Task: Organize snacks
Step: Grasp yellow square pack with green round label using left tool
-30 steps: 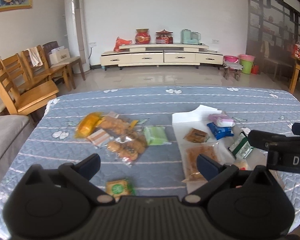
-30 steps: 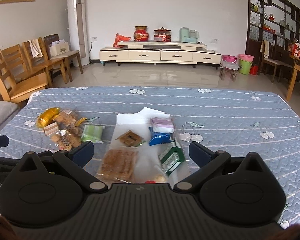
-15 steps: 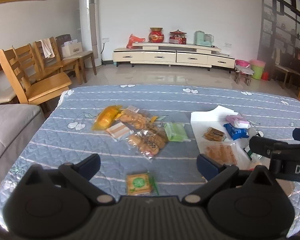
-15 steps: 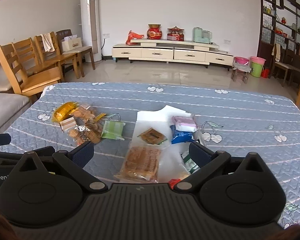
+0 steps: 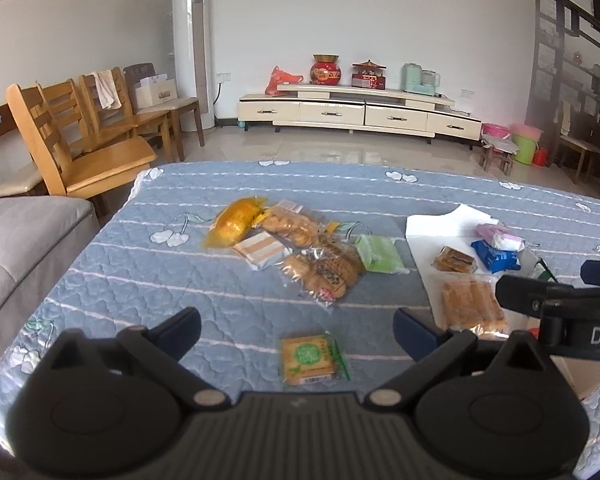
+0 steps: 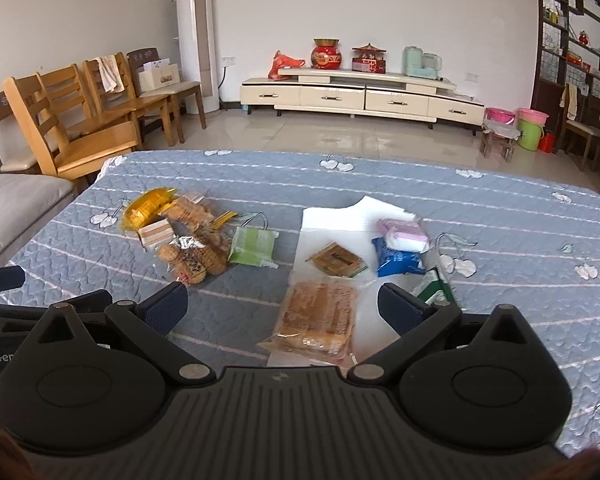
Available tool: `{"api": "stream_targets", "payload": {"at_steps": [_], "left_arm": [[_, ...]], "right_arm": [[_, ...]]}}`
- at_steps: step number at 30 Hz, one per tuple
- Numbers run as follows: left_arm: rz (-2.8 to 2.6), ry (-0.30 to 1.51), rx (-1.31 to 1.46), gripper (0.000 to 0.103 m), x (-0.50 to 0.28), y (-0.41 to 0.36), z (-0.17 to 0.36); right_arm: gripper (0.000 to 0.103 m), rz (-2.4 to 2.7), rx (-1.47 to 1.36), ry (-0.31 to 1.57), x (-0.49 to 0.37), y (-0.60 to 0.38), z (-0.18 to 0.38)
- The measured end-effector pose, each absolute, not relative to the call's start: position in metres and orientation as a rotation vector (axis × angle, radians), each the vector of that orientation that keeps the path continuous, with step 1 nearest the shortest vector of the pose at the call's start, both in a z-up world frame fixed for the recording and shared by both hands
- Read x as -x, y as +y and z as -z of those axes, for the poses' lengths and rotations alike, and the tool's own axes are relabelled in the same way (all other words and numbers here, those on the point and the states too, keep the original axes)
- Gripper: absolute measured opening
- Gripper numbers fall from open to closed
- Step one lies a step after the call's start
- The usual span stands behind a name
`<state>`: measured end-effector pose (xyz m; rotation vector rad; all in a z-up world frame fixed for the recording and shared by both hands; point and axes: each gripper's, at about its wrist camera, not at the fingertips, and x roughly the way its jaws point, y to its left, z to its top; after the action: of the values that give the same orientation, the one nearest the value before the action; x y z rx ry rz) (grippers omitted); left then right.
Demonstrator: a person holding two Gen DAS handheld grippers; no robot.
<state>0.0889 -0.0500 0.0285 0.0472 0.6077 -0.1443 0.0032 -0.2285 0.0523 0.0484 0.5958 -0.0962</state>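
Both my hand-held grippers, left [image 5: 296, 330] and right [image 6: 282, 306], hang w/ jaws apart, empty. Green-label cracker pack [image 5: 310, 360] lies alone on the tabletop [image 5: 440, 194], apart from the white sheet [image 6: 332, 220] holding sorted snacks. Risk: slick wrapper skids under closing fingers; grippers sit close, may collide.

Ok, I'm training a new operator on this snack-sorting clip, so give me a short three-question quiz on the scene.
1. True or false: the left gripper is shut on a snack.
2. Which lies on the white sheet? A) blue packet B) green packet C) yellow packet
3. Fill in: the small square biscuit pack sits nearest the ____ gripper.

Key: 1 false, both the left gripper and the right gripper are open and empty; 2 A; 3 left.
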Motion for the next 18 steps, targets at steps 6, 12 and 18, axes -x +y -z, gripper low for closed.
{"api": "stream_targets", "payload": {"at_steps": [6, 12, 18], "left_arm": [[0.148, 0.617, -0.043, 0.101, -0.093, -0.042, -0.011], [0.120, 0.678, -0.039, 0.101, -0.108, -0.034, 0.015], [0.126, 0.743, -0.033, 0.101, -0.128, -0.038, 0.038]], "right_arm": [[0.103, 0.071, -0.053, 0.611, -0.014, -0.226, -0.037], [0.103, 0.062, -0.071, 0.632, -0.026, -0.228, -0.018], [0.103, 0.063, -0.095, 0.657, -0.036, -0.235, -0.002]]}}
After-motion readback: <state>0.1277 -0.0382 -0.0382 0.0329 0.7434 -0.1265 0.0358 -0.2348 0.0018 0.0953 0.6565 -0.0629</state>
